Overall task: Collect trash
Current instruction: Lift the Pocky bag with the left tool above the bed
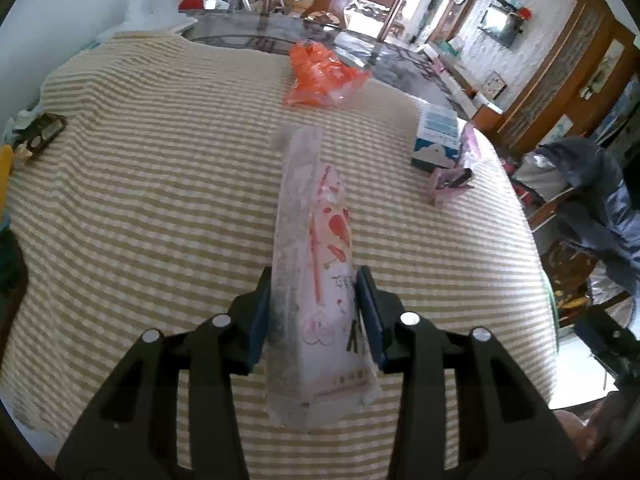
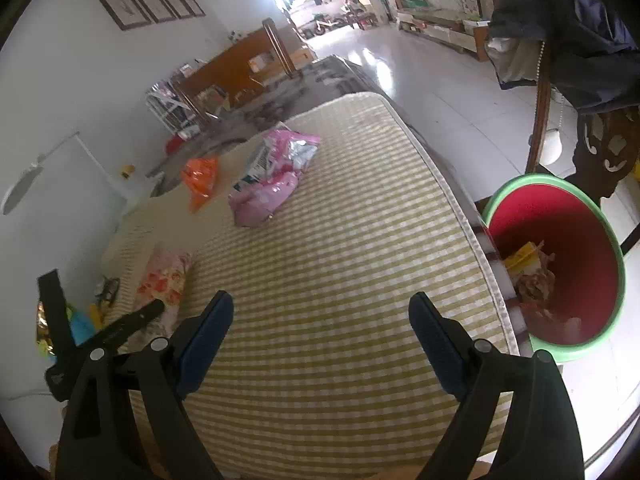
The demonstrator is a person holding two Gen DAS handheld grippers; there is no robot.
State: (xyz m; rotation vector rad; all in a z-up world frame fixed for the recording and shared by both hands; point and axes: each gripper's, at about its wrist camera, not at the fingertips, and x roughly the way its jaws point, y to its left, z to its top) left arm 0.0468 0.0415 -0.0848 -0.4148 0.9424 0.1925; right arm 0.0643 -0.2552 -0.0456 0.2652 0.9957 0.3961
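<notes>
Left gripper (image 1: pixel 314 312): jaws narrowed onto the long pink-and-white wrapper (image 1: pixel 316 264), blue pads pressing its two long sides near the end closest to the camera.
Wrapper position: it sticks out forward from between the pads over the striped mat (image 1: pixel 160 184), apparently raised off it, with its far end pointing toward the orange bag (image 1: pixel 320 76).
Wrapper handling: by its look a thin film or paper sleeve, very light, probably empty; it keeps its tube shape but should crush easily under the pads.
Grip point: held near one end, so the long free length may droop or swing; a hold closer to the middle would likely be steadier, though so little weight hardly needs it.
Slip risk: glossy print suggests a slick surface, so it could slide out if the pads ease off.
Right gripper (image 2: pixel 320 332): jaws wide, nothing between them, poised above the mat near its front edge.
Bin (image 2: pixel 600 216): red inside with a green rim, standing just beside the mat's right edge, some wrappers already at its bottom.
Remaining trash: orange bag, a pink foil packet (image 2: pixel 268 196) and a blue-and-white box (image 1: pixel 436 136) lie on the far part of the mat, the box and packet touching.
Pink packet handling: crumpled soft foil, light; best pinched at a raised fold.
Box handling: stiffer card, probably taken across its narrow sides.
Step in hand: judged as carrying the wrapper toward the bin.
</notes>
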